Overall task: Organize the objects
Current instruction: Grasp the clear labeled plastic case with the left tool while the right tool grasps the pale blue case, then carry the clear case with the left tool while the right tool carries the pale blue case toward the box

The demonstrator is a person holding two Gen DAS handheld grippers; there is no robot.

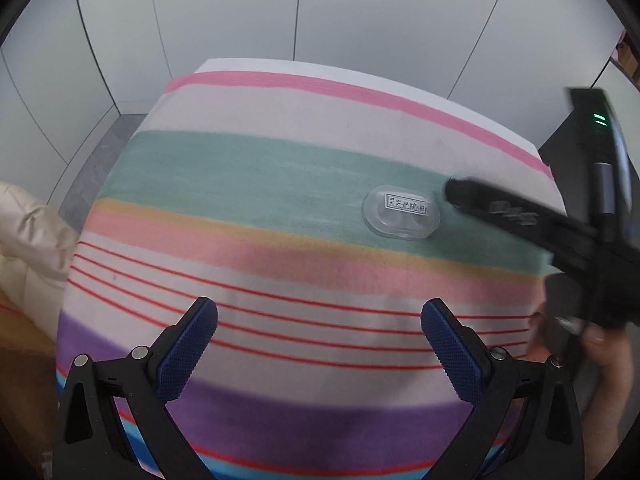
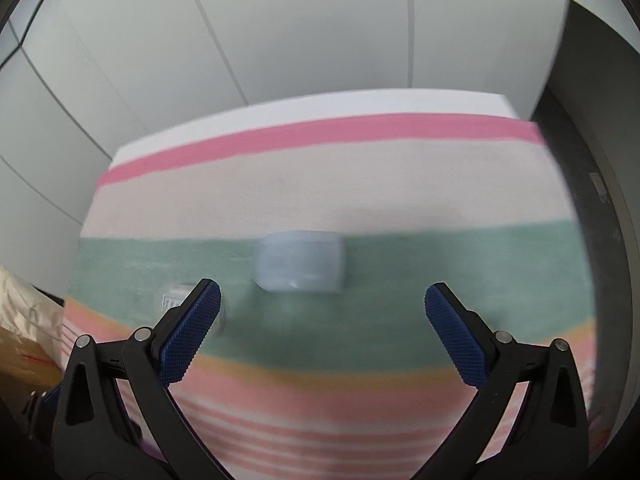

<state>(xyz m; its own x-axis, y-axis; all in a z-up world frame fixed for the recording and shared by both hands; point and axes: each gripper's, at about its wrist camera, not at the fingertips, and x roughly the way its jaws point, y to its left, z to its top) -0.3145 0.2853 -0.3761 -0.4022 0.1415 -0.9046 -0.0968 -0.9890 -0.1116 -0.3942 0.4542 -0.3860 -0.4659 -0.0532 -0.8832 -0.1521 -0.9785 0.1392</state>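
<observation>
Clear plastic case (image 1: 401, 211) lay on the table's green stripe toward the right edge, beside a pale blurred box (image 2: 300, 262), both the left claw (image 1: 319, 350) and right claw (image 2: 323, 334) spread empty, so the slick shell might skid.

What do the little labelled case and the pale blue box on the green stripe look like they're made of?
Labelled case: likely clear glossy plastic; the stripe shows through and its rim catches light. Pale blue box: seems translucent, frosted plastic, but motion blur leaves that open. Both lie on a striped cloth, matte and slightly fuzzy, probably woven fabric.
</observation>
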